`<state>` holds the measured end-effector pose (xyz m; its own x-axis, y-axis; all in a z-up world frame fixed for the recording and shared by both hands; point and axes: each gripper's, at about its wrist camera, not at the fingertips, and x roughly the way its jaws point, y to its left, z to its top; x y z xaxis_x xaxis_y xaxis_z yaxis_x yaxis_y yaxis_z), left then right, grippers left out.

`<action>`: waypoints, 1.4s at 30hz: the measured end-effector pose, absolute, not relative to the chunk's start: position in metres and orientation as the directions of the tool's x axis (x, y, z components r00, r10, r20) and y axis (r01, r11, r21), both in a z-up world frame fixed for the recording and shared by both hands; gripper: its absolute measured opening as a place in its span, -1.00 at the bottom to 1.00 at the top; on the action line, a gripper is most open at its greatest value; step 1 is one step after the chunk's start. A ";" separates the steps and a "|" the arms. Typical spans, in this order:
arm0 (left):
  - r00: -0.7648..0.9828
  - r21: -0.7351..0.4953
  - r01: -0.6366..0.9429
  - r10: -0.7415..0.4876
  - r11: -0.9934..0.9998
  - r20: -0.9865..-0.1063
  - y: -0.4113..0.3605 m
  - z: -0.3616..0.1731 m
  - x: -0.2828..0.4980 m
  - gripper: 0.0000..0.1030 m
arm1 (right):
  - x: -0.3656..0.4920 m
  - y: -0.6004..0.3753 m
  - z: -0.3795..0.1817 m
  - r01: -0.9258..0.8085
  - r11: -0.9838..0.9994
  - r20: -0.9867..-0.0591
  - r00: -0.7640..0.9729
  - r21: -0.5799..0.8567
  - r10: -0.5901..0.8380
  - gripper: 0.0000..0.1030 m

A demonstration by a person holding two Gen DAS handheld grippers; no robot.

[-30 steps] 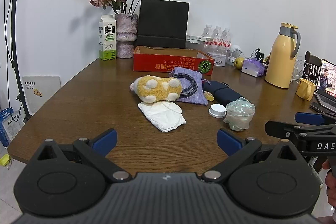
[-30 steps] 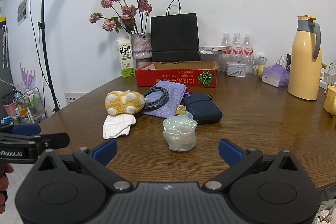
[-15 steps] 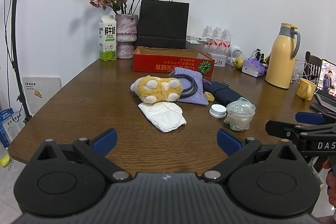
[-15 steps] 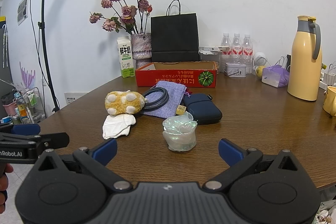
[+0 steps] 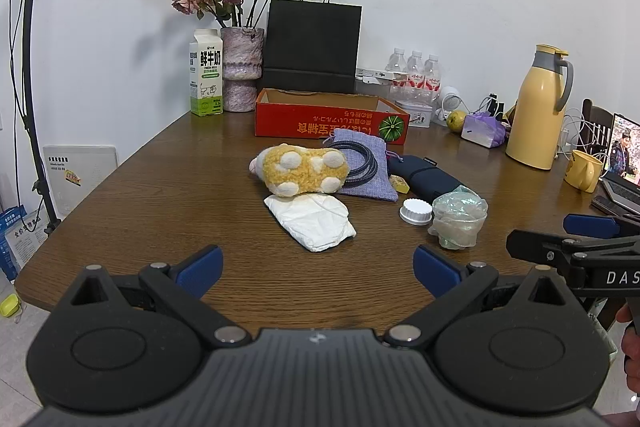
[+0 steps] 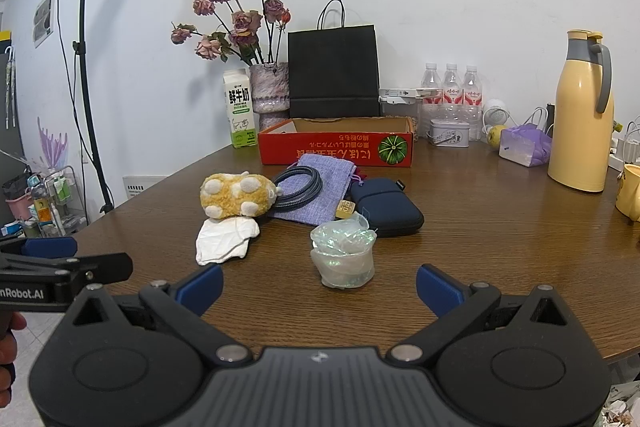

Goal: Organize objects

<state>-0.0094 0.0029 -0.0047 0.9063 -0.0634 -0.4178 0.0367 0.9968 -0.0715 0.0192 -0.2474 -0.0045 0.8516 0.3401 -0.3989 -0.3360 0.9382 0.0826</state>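
Note:
A yellow plush toy point(image 5: 302, 169) point(image 6: 236, 195) lies mid-table beside a purple pouch point(image 5: 366, 163) point(image 6: 320, 183) with a coiled grey cable point(image 5: 362, 167) on it. In front lie a white folded cloth point(image 5: 310, 217) point(image 6: 226, 239), a white cap point(image 5: 416, 211) and a crumpled clear plastic cup point(image 5: 460, 219) point(image 6: 344, 255). A dark blue case point(image 5: 430, 179) point(image 6: 386, 207) lies to the right. A red open box point(image 5: 332, 119) point(image 6: 336, 143) stands behind. My left gripper point(image 5: 318, 267) and right gripper point(image 6: 320, 283) are open and empty above the near table edge.
At the back stand a milk carton point(image 5: 206, 79), a vase of dried roses point(image 5: 242, 75), a black paper bag point(image 5: 314, 47) and water bottles point(image 5: 416, 71). A yellow thermos point(image 5: 538, 107), a yellow mug point(image 5: 582, 171) and a laptop point(image 5: 624, 167) are at the right.

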 end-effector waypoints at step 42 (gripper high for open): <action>0.899 -0.088 0.015 -0.052 0.996 -0.436 -0.001 -0.022 0.003 1.00 | 0.029 -0.254 -0.013 -0.321 0.944 -0.421 0.847 0.080 0.324 1.00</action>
